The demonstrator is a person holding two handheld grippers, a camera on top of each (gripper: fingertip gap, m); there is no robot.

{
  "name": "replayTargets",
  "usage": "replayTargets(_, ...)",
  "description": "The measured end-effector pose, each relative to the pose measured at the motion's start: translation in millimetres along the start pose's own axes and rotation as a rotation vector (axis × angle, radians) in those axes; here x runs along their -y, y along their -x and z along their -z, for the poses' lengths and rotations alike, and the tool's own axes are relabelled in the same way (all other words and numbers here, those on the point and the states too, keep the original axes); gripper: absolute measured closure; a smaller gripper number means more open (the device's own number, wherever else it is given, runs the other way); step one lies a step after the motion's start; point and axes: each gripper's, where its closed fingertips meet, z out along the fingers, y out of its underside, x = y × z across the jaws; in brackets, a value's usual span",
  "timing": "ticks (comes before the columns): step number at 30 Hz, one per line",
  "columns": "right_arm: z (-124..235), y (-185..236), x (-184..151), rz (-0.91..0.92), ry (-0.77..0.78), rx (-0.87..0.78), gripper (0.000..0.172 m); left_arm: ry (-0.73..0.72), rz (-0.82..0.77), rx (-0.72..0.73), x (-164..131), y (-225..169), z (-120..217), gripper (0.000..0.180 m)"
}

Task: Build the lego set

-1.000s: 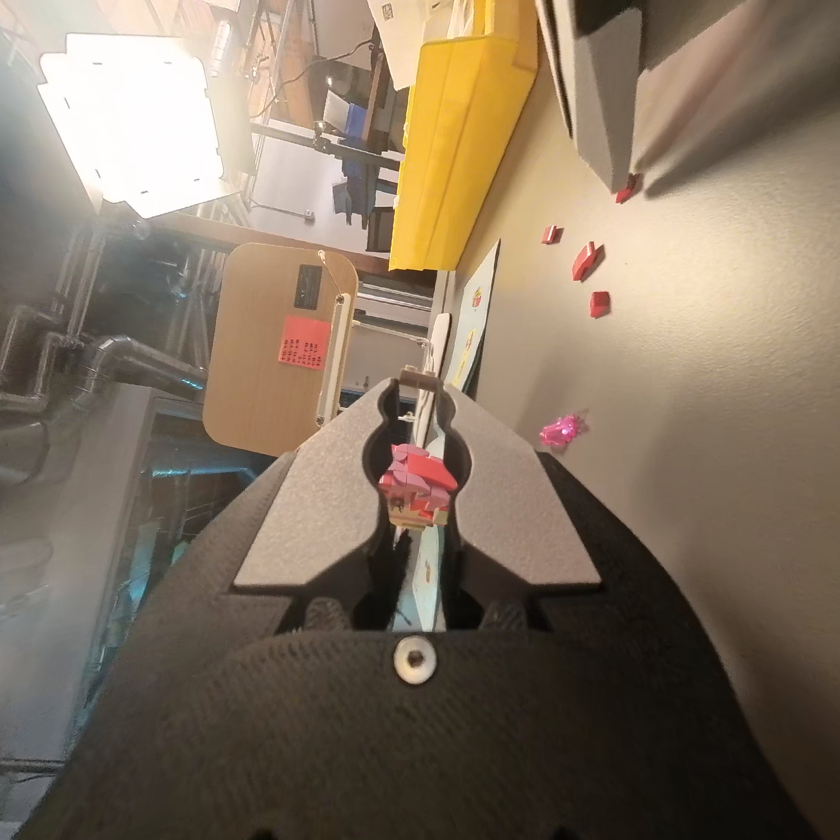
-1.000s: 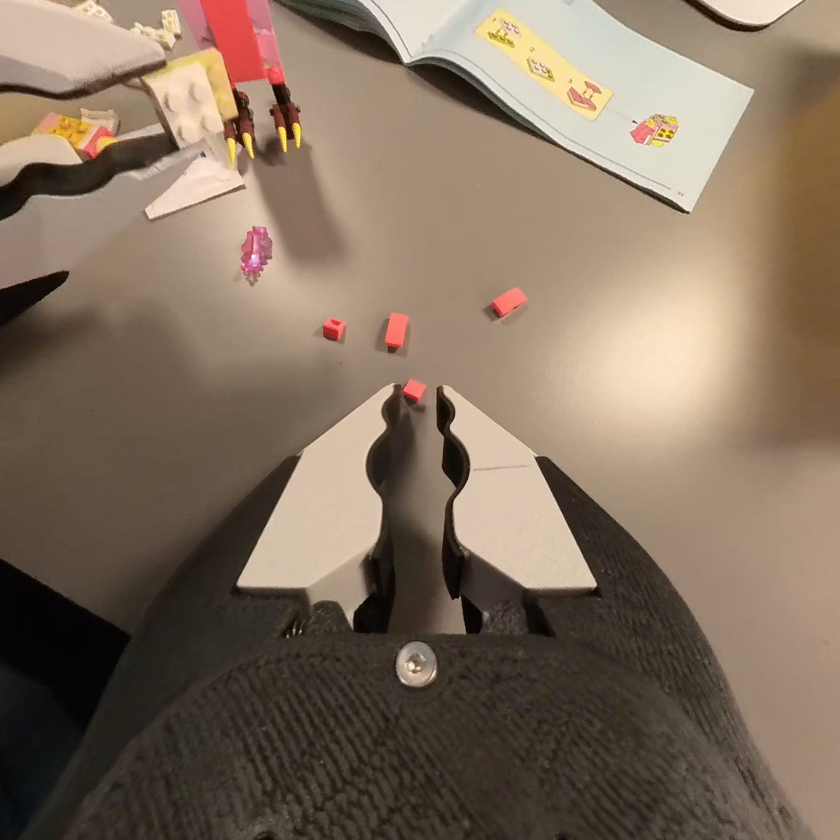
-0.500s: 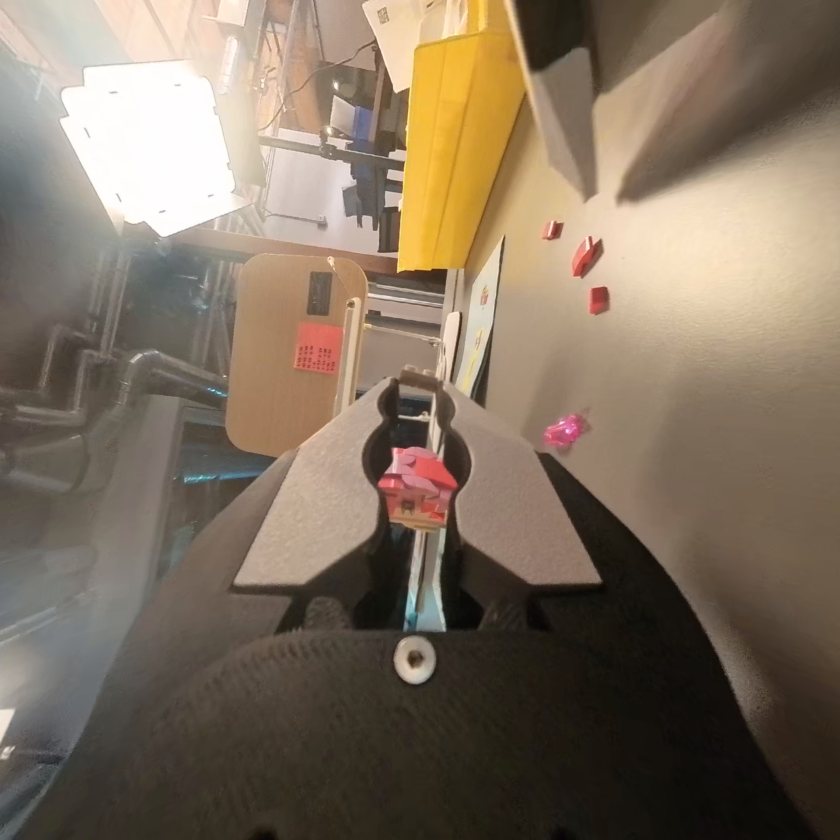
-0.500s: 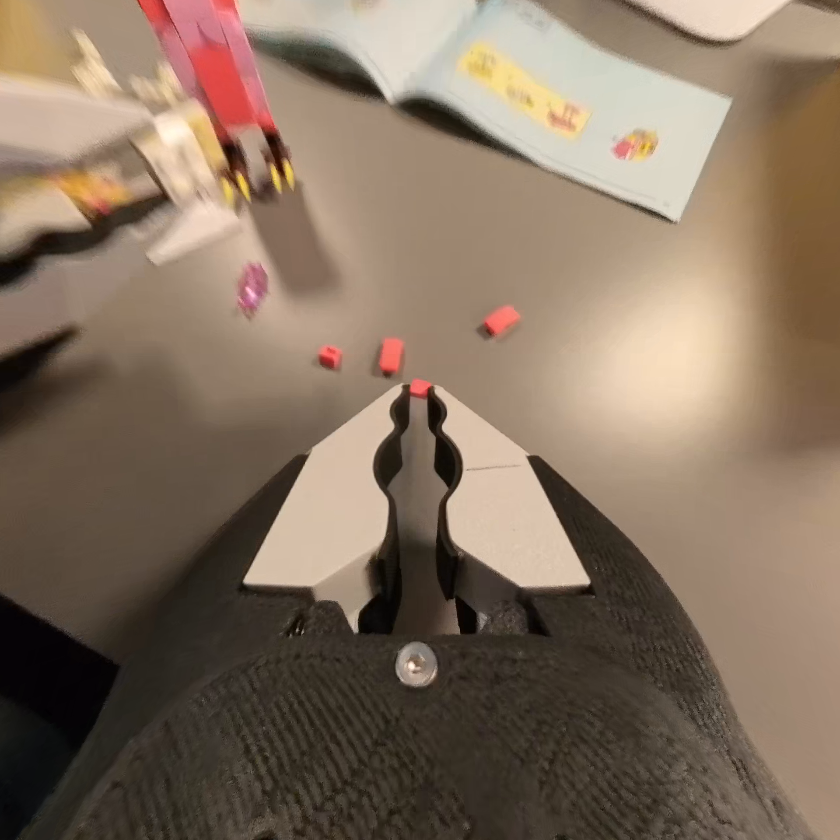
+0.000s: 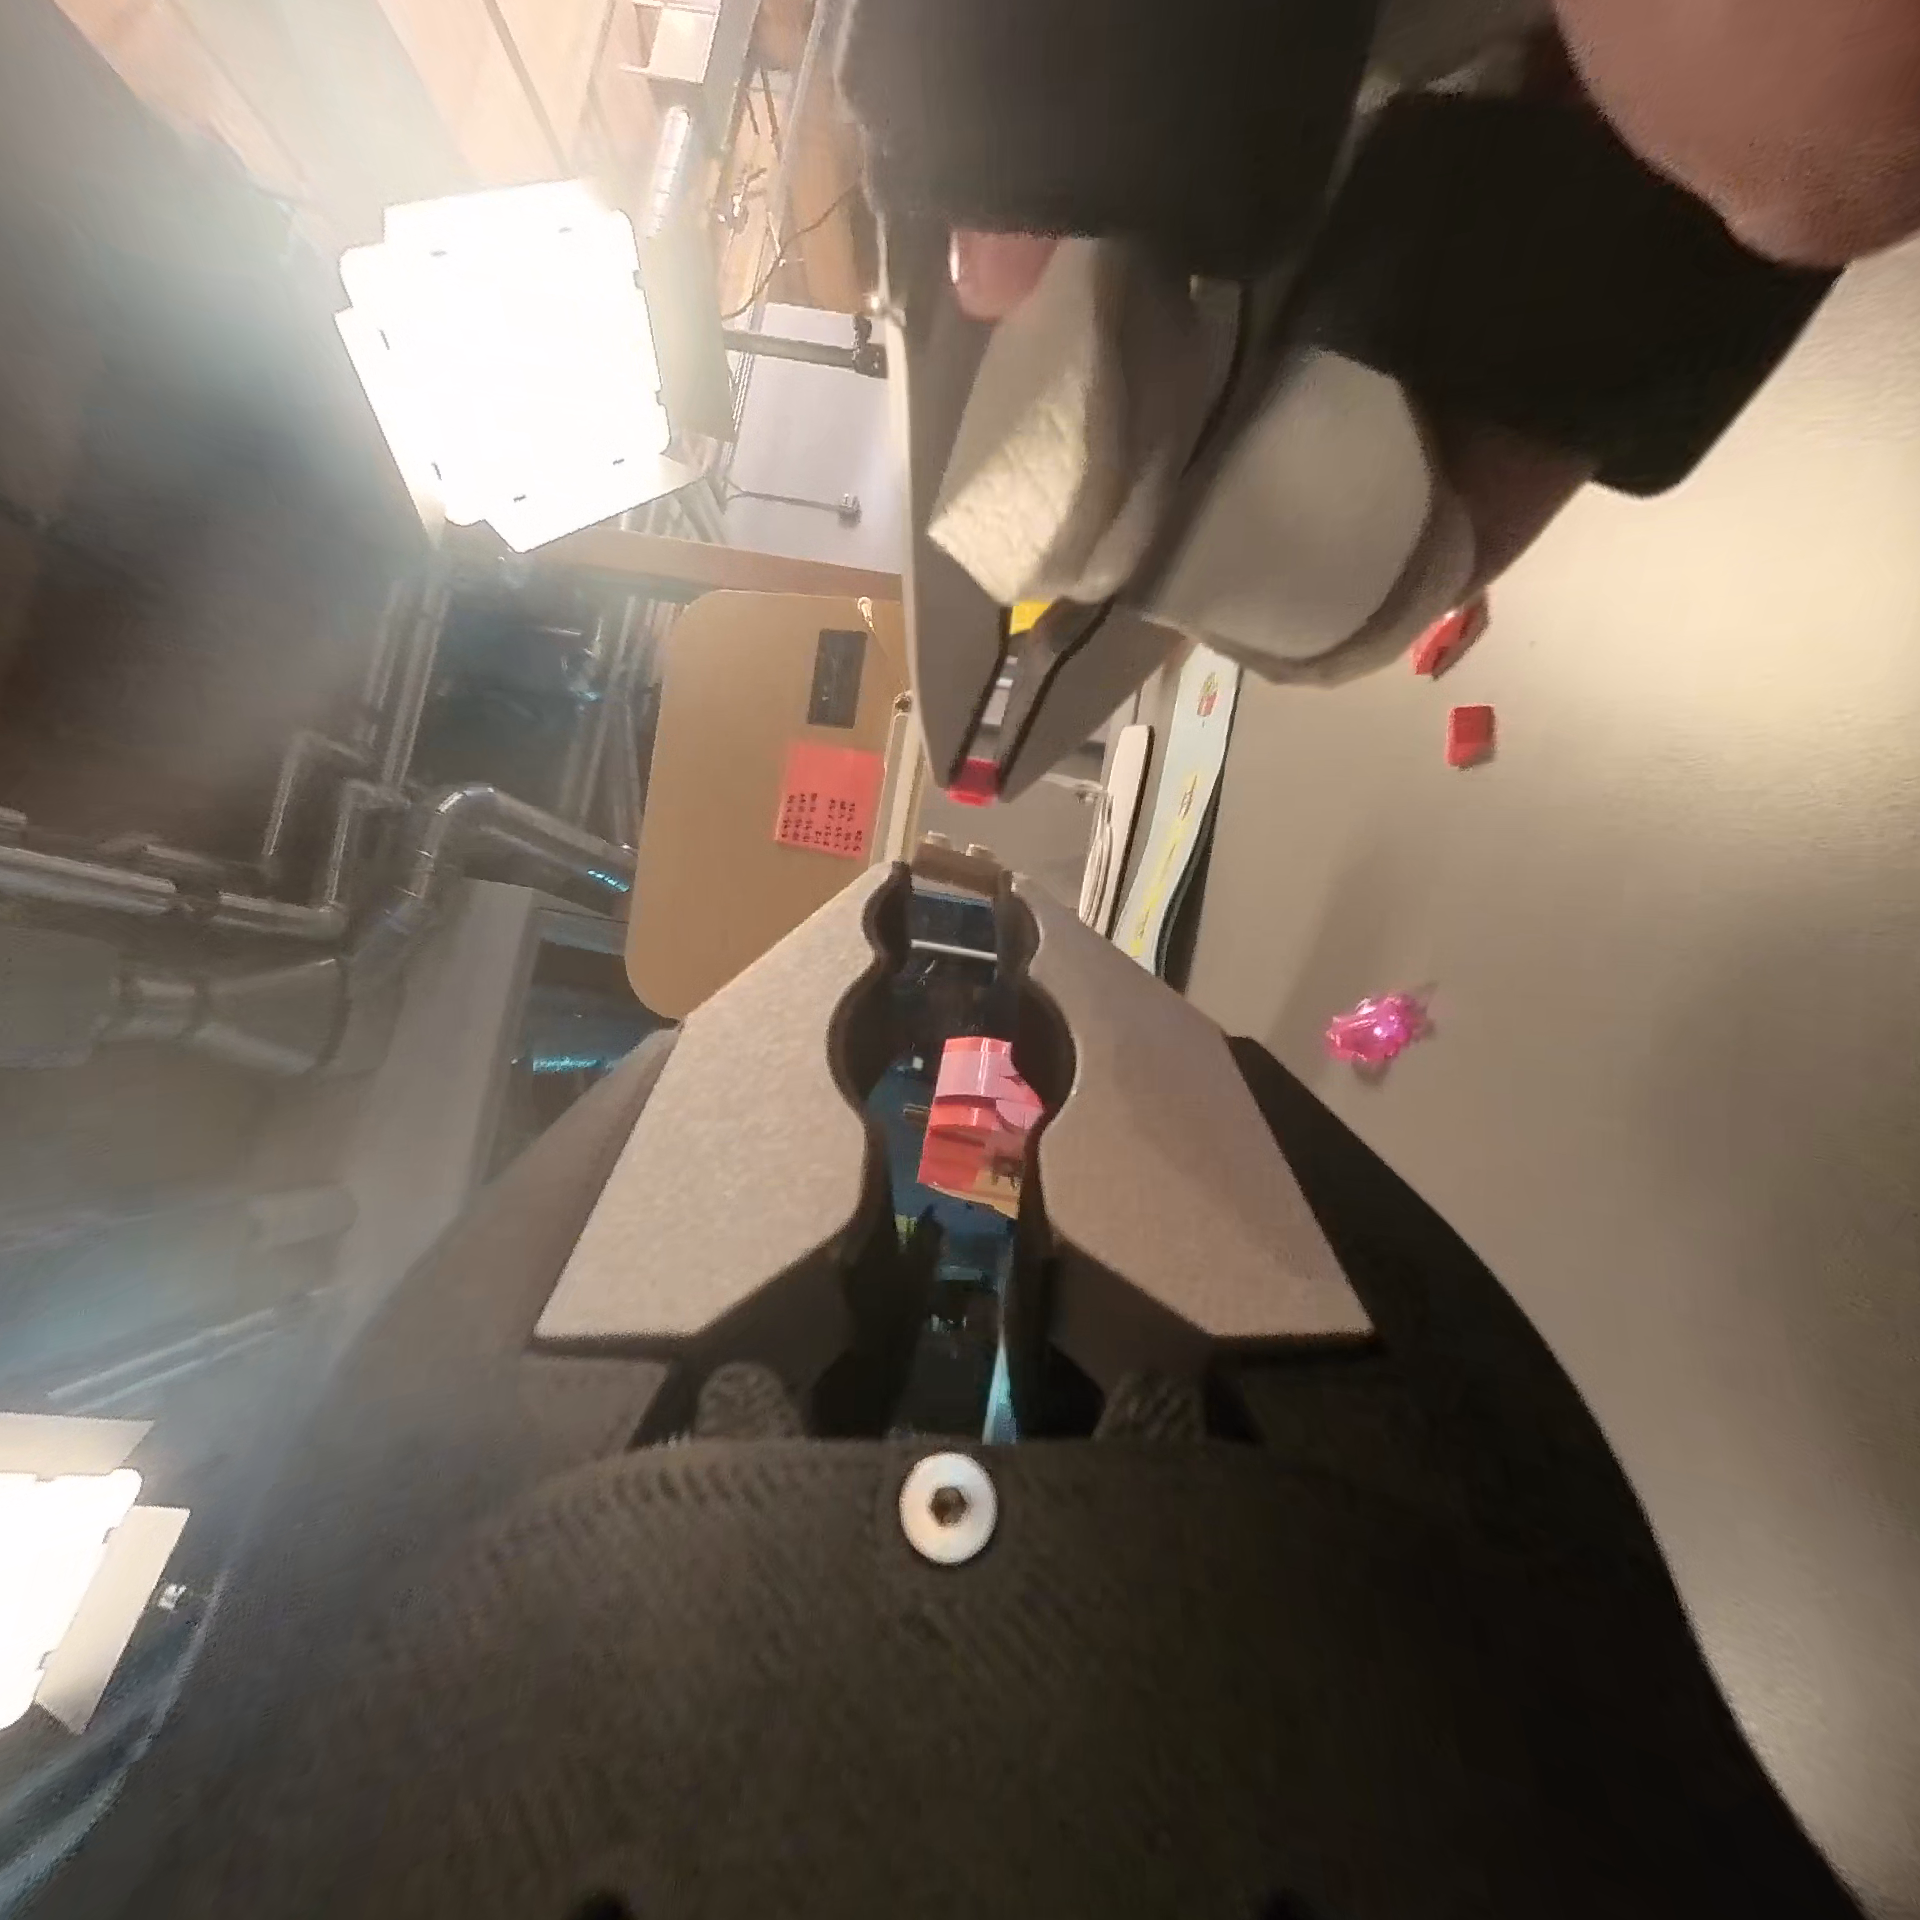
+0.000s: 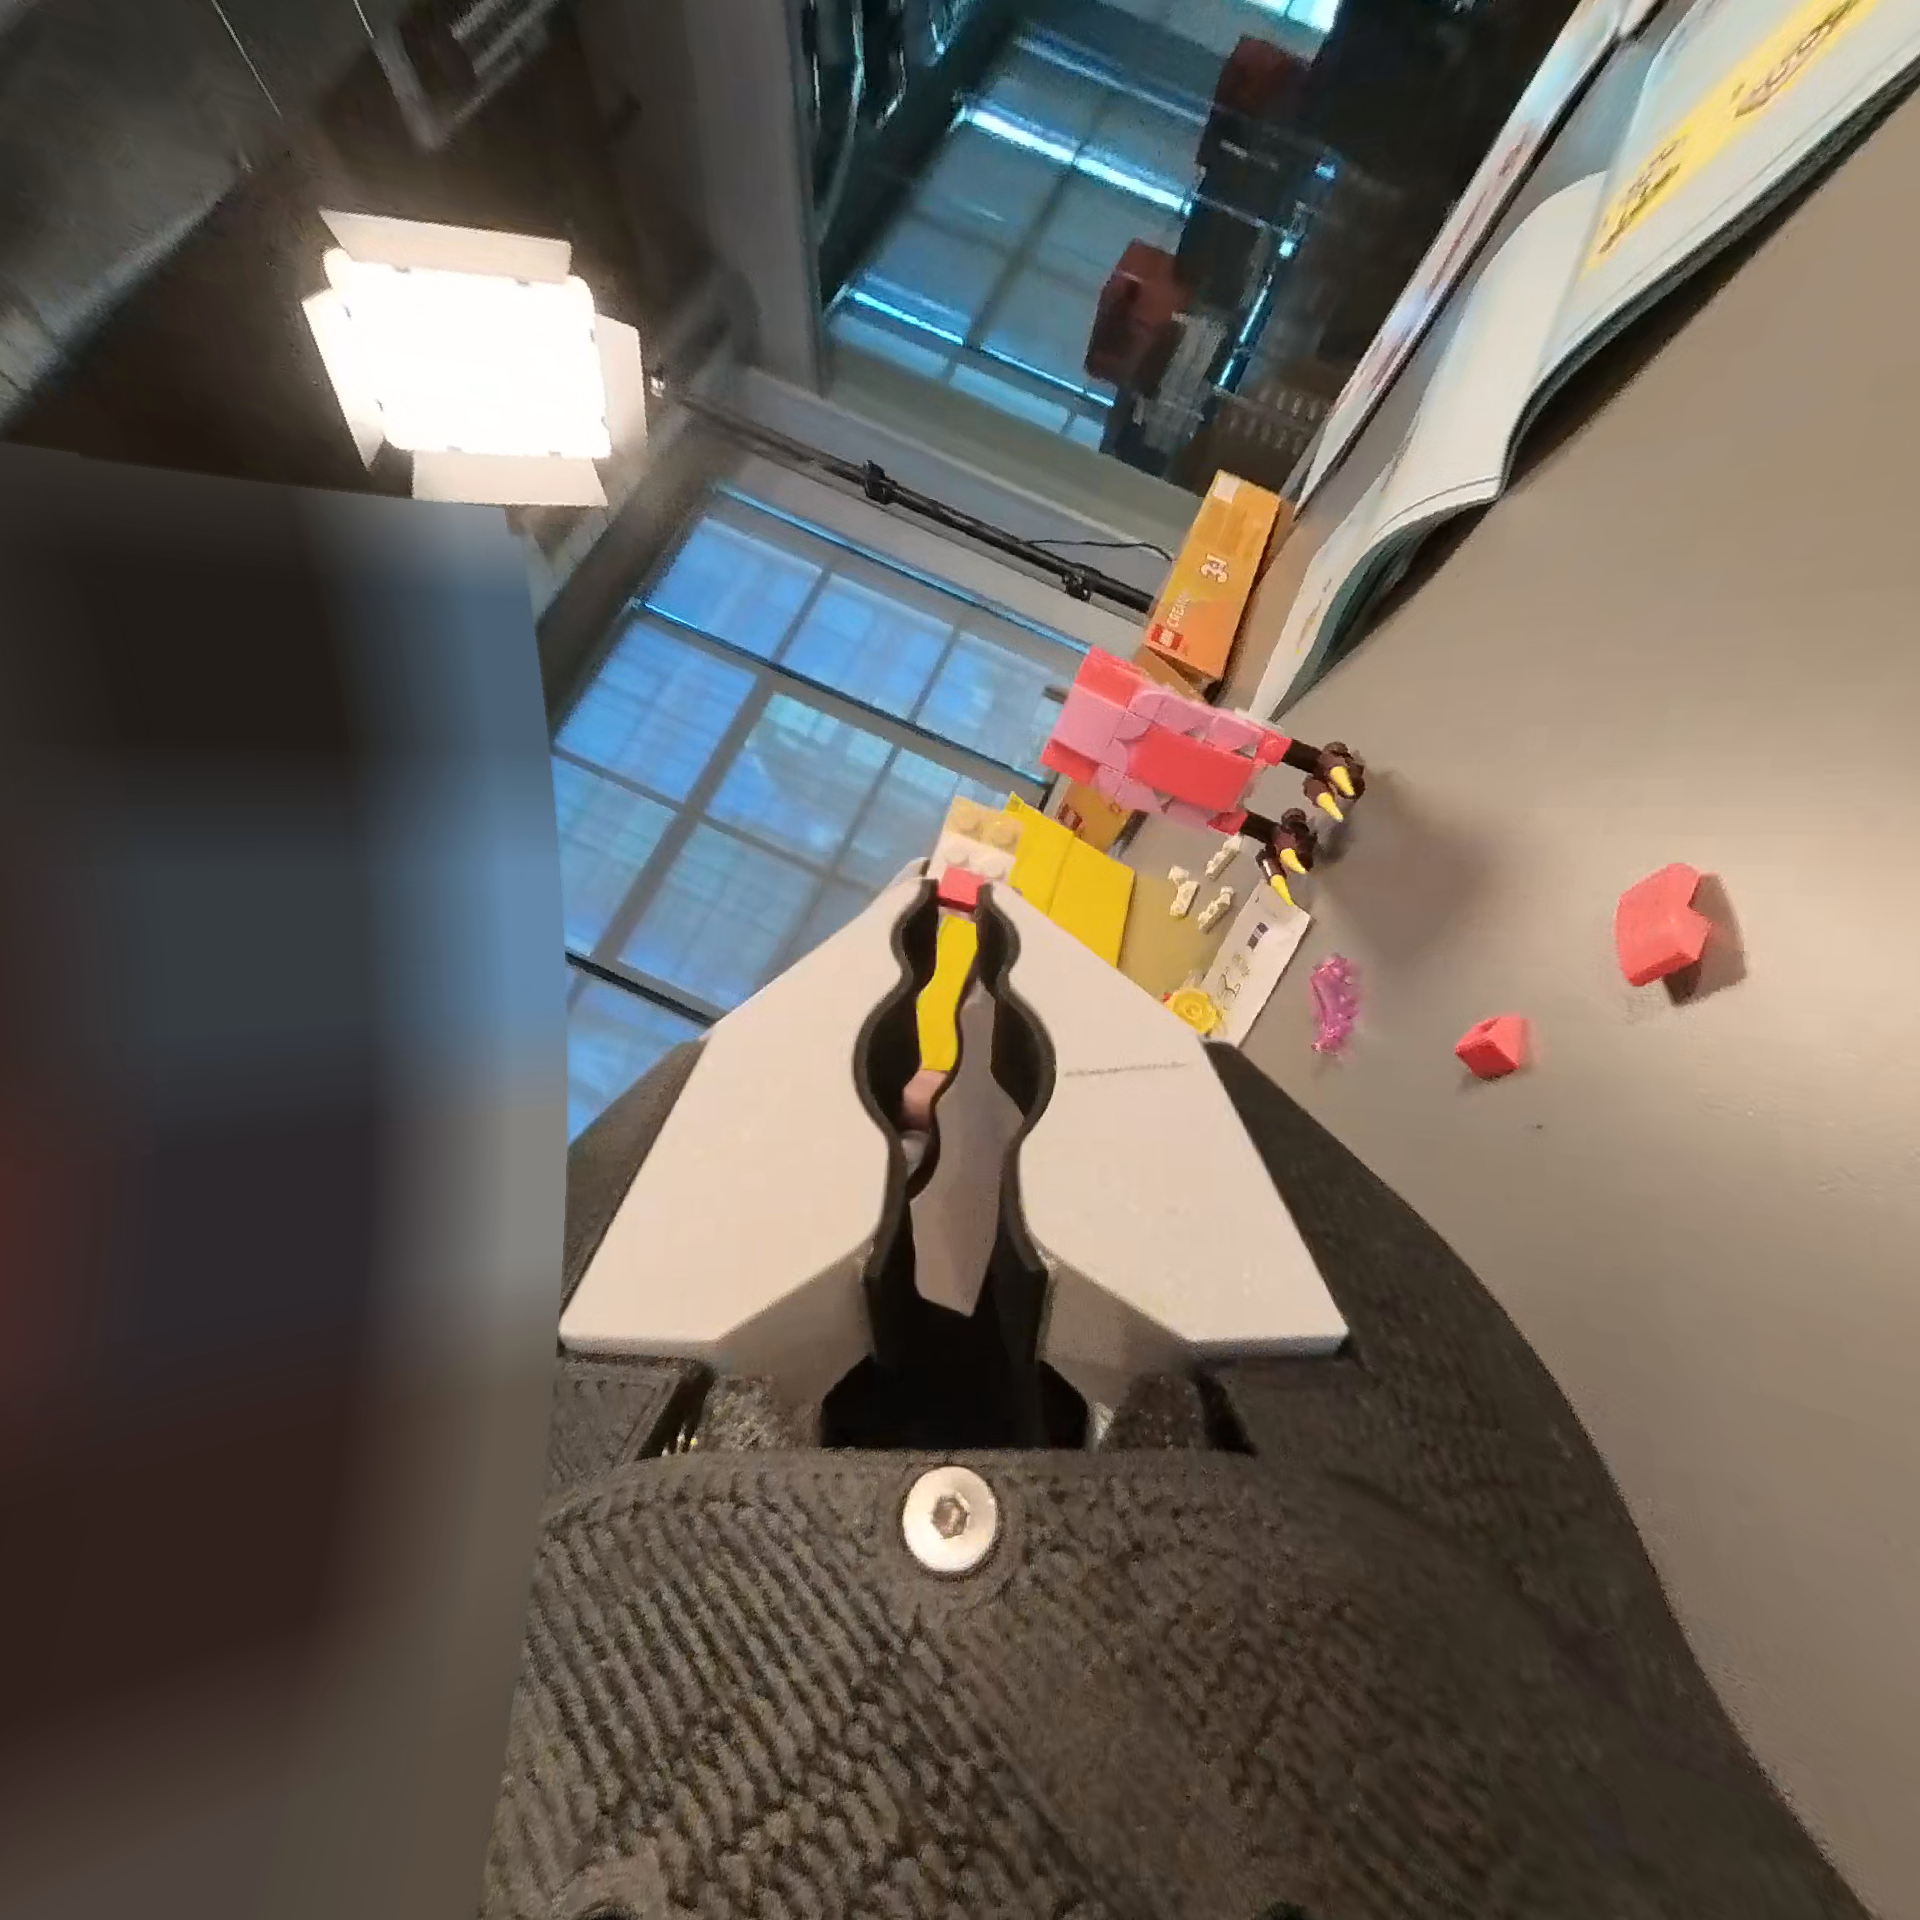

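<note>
Small red brick (image 6: 958, 890) sits pinched at my right gripper (image 6: 956, 902) fingertips, just short of the brick model (image 5: 961, 868) my left gripper (image 5: 953, 896) clamps narrowly. Beside both, loose red pieces (image 6: 1659, 923) dot the grey table (image 6: 1714, 1299); a lamp panel (image 6: 457, 358) and windows (image 6: 769, 727) lie beyond.

Small red brick (image 6: 961, 890) pinched at fingertips, studded model (image 5: 954, 864) clamped

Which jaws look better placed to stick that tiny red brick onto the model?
Right, probably: the right jaws pinch the small red brick at their tips, just above the studded plate clamped in the left jaws.
</note>
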Motion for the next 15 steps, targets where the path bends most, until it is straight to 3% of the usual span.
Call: replayTargets(15,-6.4,-0.3,-5.7,-0.045,-0.036,0.009,0.167,0.011,-0.025,-0.009,-1.6,-2.1,0.6,0.167)
